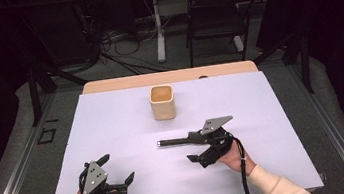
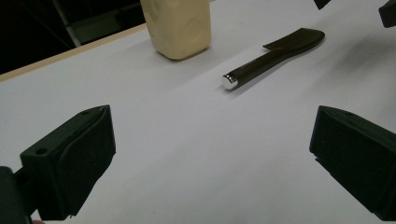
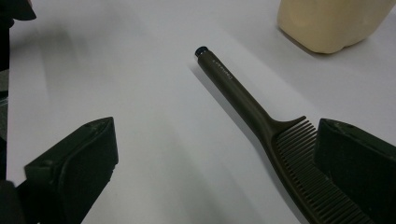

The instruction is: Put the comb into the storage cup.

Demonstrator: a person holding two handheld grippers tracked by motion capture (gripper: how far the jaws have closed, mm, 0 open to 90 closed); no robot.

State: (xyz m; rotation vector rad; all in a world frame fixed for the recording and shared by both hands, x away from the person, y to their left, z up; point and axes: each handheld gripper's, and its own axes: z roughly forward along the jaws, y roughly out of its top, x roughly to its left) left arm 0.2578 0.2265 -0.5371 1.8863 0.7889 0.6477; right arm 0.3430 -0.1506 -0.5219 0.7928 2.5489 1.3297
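Observation:
A dark comb (image 1: 178, 139) lies flat on the white mat (image 1: 114, 130), its round handle pointing left toward a silver end cap. My right gripper (image 1: 193, 147) stands open over the comb's toothed end. In the right gripper view the comb (image 3: 247, 105) runs up from the right jaw, which hides part of the teeth, while the gripper (image 3: 210, 163) holds nothing. My left gripper (image 1: 117, 168) is open at the front left, well clear of the comb. Its own view has the gripper (image 2: 210, 158) empty, with the comb (image 2: 275, 56) lying ahead.
A cream square cup (image 1: 162, 102) stands upright behind the comb, near the mat's far middle; it also appears as the cup (image 2: 180, 25) and the cup (image 3: 331, 21). The wooden table edge (image 1: 167, 77) borders the far side. A chair (image 1: 215, 15) stands beyond.

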